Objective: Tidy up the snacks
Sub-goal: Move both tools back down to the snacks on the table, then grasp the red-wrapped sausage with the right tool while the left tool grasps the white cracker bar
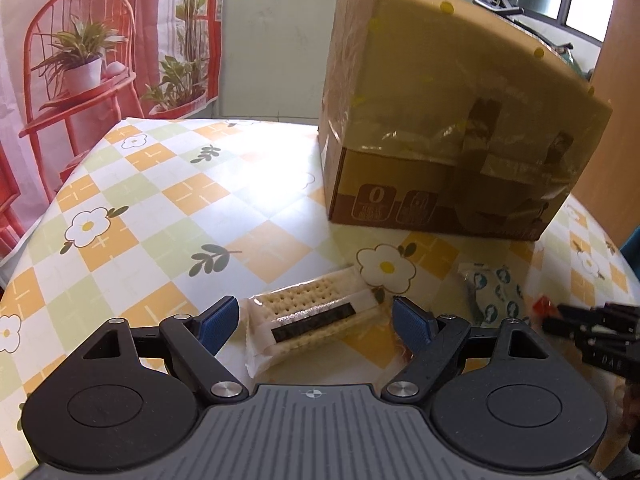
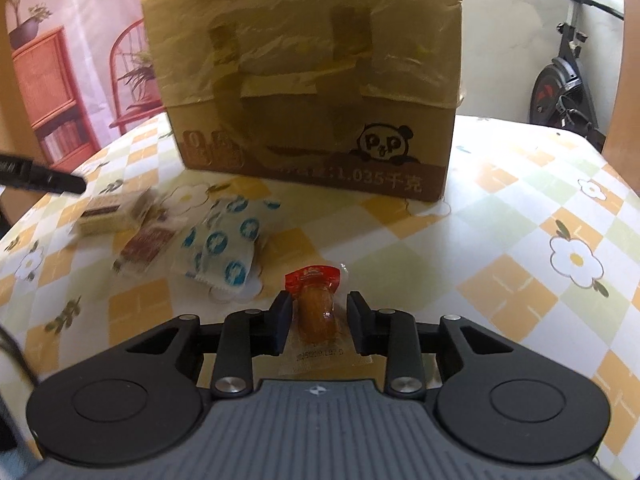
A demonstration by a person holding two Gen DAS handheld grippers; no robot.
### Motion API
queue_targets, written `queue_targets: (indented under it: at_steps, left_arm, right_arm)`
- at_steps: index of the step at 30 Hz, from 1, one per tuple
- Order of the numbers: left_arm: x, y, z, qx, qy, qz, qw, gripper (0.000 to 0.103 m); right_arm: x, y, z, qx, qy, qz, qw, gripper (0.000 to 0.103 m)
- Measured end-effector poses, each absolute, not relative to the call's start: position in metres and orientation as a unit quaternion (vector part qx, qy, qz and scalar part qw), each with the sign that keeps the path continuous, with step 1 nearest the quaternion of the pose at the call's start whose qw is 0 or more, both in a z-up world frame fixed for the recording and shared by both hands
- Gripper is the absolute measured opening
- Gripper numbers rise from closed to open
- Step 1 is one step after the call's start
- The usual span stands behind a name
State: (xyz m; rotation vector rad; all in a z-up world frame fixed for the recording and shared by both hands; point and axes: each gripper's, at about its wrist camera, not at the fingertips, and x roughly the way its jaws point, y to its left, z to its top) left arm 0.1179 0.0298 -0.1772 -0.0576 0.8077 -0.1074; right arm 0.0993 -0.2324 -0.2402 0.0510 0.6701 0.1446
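A clear-wrapped cracker sandwich pack (image 1: 310,314) lies on the checked tablecloth between the wide-open fingers of my left gripper (image 1: 316,322); the pads do not touch it. It also shows blurred in the right wrist view (image 2: 110,212). A small orange sausage snack with a red top (image 2: 316,304) lies between the open fingers of my right gripper (image 2: 318,322), apart from both pads. A white pouch with teal dots (image 2: 224,248) lies left of it, also seen in the left wrist view (image 1: 494,294). A brown-labelled packet (image 2: 146,246) lies beside the pouch.
A large taped cardboard box (image 1: 452,120) stands at the back of the table, with a panda print in the right wrist view (image 2: 312,80). The table edge (image 1: 48,208) falls away on the left. An exercise bike (image 2: 564,80) stands beyond the far right.
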Motion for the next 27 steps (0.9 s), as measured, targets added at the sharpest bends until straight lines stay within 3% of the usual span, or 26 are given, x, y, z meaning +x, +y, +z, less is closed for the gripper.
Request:
queue_targets:
  at_steps: [16, 27]
  left_arm:
    - [0.169, 0.029, -0.202, -0.018, 0.412, -0.054, 0.910, 0.085]
    - [0.139, 0.027, -0.209, -0.020, 0.430, -0.089, 0.898, 0.083]
  right_arm:
    - [0.097, -0.229, -0.247, 0.009, 0.300, 0.063, 0.952, 0.032]
    - [0.097, -0.231, -0.247, 0.011, 0.298, 0.066, 0.952, 0.032]
